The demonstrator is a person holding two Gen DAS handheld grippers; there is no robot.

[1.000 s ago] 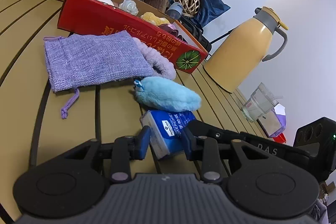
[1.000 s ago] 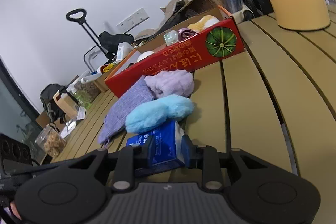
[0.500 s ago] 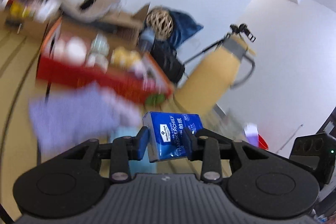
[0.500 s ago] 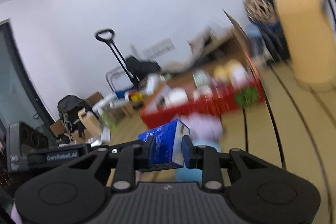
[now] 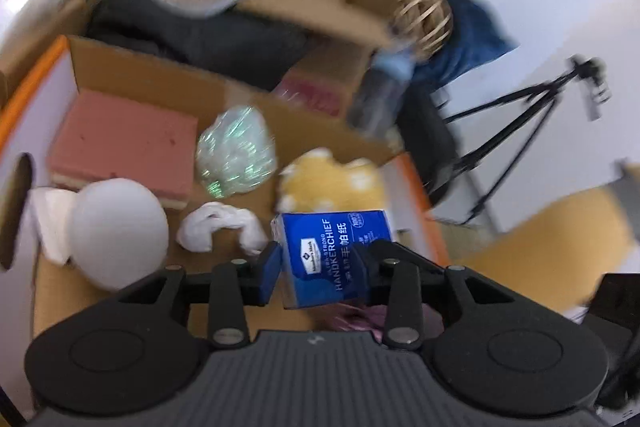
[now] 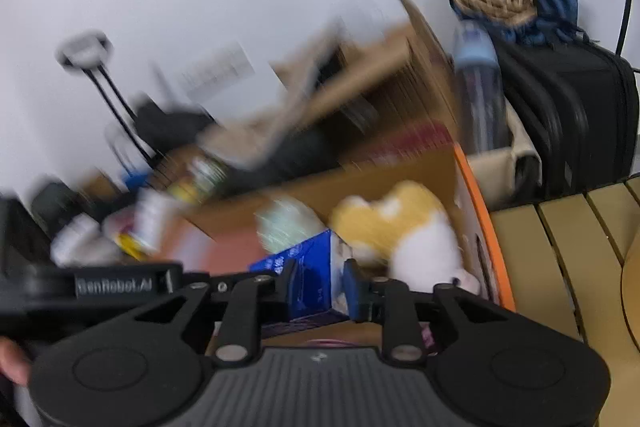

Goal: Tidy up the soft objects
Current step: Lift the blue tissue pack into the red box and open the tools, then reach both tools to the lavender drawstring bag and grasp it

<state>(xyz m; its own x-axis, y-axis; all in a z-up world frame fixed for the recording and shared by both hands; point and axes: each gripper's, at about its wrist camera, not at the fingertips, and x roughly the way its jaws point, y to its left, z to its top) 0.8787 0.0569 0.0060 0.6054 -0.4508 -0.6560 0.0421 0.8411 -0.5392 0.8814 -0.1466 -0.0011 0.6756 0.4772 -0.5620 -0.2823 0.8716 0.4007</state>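
Lifted off table: one tissue pack (image 5: 334, 255), two grippers (image 5: 318, 261) (image 6: 318, 285) clamping.

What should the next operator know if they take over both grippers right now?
Left gripper: shut on the blue handkerchief tissue pack.
Right gripper: shut on the same pack from the other side.
The pack hangs over the open cardboard box, near its right end, beside the yellow plush toy.
Already in the box: pink sponge, white ball, crinkly plastic wrap, white crumpled cloth.
Left: lower the pack into the box and open both grippers. Both views are blurred; other soft items outside the box are not visible.
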